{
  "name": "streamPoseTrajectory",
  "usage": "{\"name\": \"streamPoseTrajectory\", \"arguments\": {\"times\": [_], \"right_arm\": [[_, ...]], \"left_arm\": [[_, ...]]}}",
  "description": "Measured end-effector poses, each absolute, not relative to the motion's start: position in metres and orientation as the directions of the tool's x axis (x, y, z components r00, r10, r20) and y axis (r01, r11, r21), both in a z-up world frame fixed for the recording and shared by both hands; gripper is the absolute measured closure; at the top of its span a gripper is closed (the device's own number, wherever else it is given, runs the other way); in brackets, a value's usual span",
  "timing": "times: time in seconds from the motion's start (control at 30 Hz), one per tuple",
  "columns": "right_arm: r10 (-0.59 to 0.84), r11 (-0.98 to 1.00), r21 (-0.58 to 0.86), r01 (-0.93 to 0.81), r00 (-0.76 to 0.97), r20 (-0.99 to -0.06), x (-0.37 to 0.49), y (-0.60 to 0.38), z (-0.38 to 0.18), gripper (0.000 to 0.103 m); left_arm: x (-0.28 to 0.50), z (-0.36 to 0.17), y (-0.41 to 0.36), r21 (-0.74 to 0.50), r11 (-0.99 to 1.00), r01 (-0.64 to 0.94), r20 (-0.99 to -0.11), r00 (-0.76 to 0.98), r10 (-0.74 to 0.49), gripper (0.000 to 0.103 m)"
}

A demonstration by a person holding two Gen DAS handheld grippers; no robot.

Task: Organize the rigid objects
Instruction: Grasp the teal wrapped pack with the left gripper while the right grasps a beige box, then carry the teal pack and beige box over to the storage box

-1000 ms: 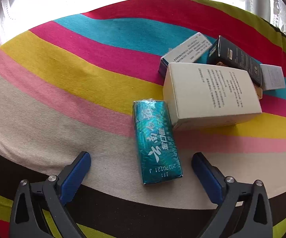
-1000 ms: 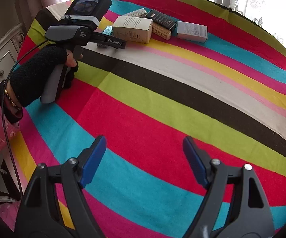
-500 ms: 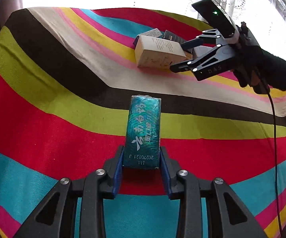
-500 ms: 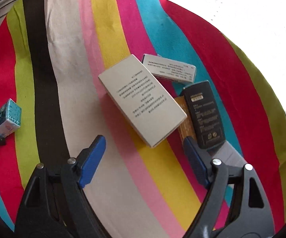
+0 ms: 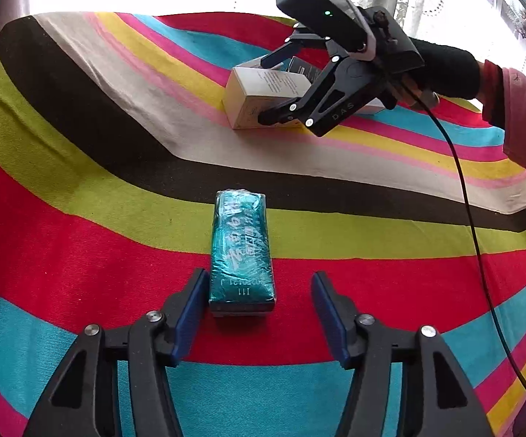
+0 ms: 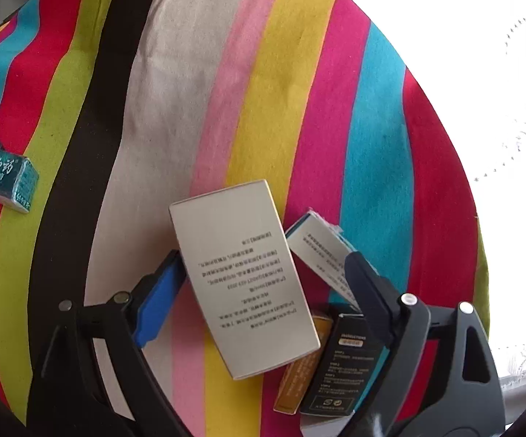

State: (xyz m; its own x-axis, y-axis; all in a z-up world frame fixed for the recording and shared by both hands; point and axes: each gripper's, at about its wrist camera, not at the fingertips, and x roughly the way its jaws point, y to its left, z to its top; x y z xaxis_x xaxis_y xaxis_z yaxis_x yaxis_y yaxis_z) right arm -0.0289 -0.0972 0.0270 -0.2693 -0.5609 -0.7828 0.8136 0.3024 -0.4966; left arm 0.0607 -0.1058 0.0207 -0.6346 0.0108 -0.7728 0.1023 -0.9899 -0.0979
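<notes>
Left gripper [image 5: 255, 309]: fingers spread, teal toothpaste box [image 5: 242, 251] lying flat between them on striped tablecloth [image 5: 81, 167], left finger [image 5: 190, 313] just beside box, right finger apart from it. Right gripper [image 6: 263, 291]: fingers spread, straddling large white box [image 6: 243, 284]; left finger [image 6: 157, 298] touching its edge. Small white box [image 6: 321, 255] just right of it, under right finger. Orange box [image 6: 299, 378] and black box [image 6: 339, 367] near lower right, side by side.
</notes>
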Motion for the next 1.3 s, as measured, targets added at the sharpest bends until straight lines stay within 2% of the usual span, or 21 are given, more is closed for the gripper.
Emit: {"name": "streamPoseTrajectory", "arguments": {"times": [0.1,0.13,0.17,0.2,0.23,0.27,0.33,0.4,0.43,0.47,0.53,0.6,0.67,0.8,0.83,0.87,1.0,1.07,1.1,1.13,1.3], "right_arm": [[-0.519,0.292,-0.467,0.835,-0.272,-0.81,-0.031,-0.103,0.011,0.013],[-0.517,0.273,-0.447,0.852,-0.262,-0.815,-0.032,-0.1,0.009,0.019],[-0.516,0.221,-0.414,0.883,-0.254,-0.818,-0.036,-0.097,0.012,0.031],[-0.506,0.151,-0.377,0.914,-0.256,-0.823,-0.04,-0.092,0.015,0.034],[-0.512,0.095,-0.351,0.932,-0.256,-0.82,-0.04,-0.083,0.022,0.045],[-0.52,0.045,-0.341,0.939,-0.27,-0.811,-0.036,-0.07,0.029,0.047],[-0.503,-0.082,-0.304,0.949,-0.302,-0.81,-0.026,-0.041,0.041,0.047],[-0.447,-0.226,-0.188,0.956,-0.273,-0.852,-0.017,-0.007,0.047,0.047],[-0.418,-0.311,-0.119,0.943,-0.248,-0.874,-0.011,0.016,0.048,0.047],[-0.404,-0.368,-0.044,0.929,-0.202,-0.892,-0.005,0.036,0.047,0.047],[-0.393,-0.433,0.053,0.9,-0.135,-0.91,0.01,0.085,0.044,0.047],[-0.361,-0.496,0.06,0.866,-0.143,-0.922,0.035,0.119,0.039,0.046],[-0.338,-0.553,0.057,0.831,-0.161,-0.927,0.057,0.143,0.035,0.046],[-0.329,-0.628,0.021,0.778,-0.241,-0.913,0.075,0.174,0.022,0.043],[-0.335,-0.632,0.001,0.775,-0.272,-0.902,0.082,0.183,0.023,0.039],[-0.341,-0.639,-0.009,0.769,-0.294,-0.893,0.084,0.186,0.022,0.035],[-0.367,-0.679,-0.014,0.734,-0.356,-0.86,0.086,0.192,0.016,0.034],[-0.389,-0.692,-0.008,0.722,-0.382,-0.838,0.091,0.198,0.013,0.034],[-0.4,-0.694,-0.011,0.719,-0.398,-0.825,0.093,0.198,0.011,0.034],[-0.409,-0.706,-0.005,0.708,-0.414,-0.814,0.095,0.2,0.012,0.047],[-0.417,-0.739,0.021,0.674,-0.433,-0.799,0.127,0.208,0.028,0.049]], "left_arm": [[0.067,0.023,-0.103,-0.078,-0.991,0.112,-0.777,-0.629,-0.01,0.044],[0.067,0.023,-0.103,-0.074,-0.99,0.119,-0.778,-0.628,-0.017,0.044],[0.064,0.023,-0.104,-0.071,-0.989,0.131,-0.779,-0.626,-0.027,0.043],[0.064,0.024,-0.105,-0.069,-0.987,0.146,-0.781,-0.623,-0.038,0.042],[0.063,0.024,-0.107,-0.066,-0.985,0.16,-0.783,-0.621,-0.048,0.04],[0.061,0.025,-0.107,-0.06,-0.983,0.172,-0.785,-0.617,-0.06,0.039],[0.057,0.025,-0.107,-0.029,-0.981,0.191,-0.791,-0.605,-0.094,0.038],[0.053,0.025,-0.105,-0.006,-0.979,0.202,-0.793,-0.597,-0.119,0.038],[0.054,0.026,-0.106,-0.008,-0.978,0.21,-0.792,-0.598,-0.122,0.043],[0.056,0.028,-0.106,-0.009,-0.976,0.218,-0.788,-0.602,-0.127,0.068],[0.062,0.033,-0.103,-0.052,-0.977,0.207,-0.8,-0.594,-0.083,0.069],[0.072,0.035,-0.098,-0.14,-0.975,0.174,-0.807,-0.591,0.01,0.069],[0.089,0.038,-0.08,-0.166,-0.977,0.135,-0.808,-0.586,0.056,0.069],[0.11,0.04,-0.054,-0.136,-0.985,0.108,-0.805,-0.591,0.046,0.068],[0.097,0.035,-0.05,-0.125,-0.986,0.111,-0.801,-0.598,0.034,0.067],[0.092,0.033,-0.048,-0.101,-0.988,0.118,-0.802,-0.597,0.011,0.063],[0.086,0.031,-0.051,-0.054,-0.987,0.149,-0.778,-0.626,-0.052,0.055],[0.08,0.029,-0.052,-0.052,-0.985,0.163,-0.779,-0.625,-0.062,0.058],[0.082,0.029,-0.05,-0.039,-0.985,0.169,-0.779,-0.622,-0.076,0.066],[0.086,0.031,-0.047,-0.026,-0.986,0.167,-0.784,-0.615,-0.083,0.069],[0.129,0.034,-0.008,-0.013,-0.998,0.066,-0.802,-0.596,-0.029,0.069]]}}
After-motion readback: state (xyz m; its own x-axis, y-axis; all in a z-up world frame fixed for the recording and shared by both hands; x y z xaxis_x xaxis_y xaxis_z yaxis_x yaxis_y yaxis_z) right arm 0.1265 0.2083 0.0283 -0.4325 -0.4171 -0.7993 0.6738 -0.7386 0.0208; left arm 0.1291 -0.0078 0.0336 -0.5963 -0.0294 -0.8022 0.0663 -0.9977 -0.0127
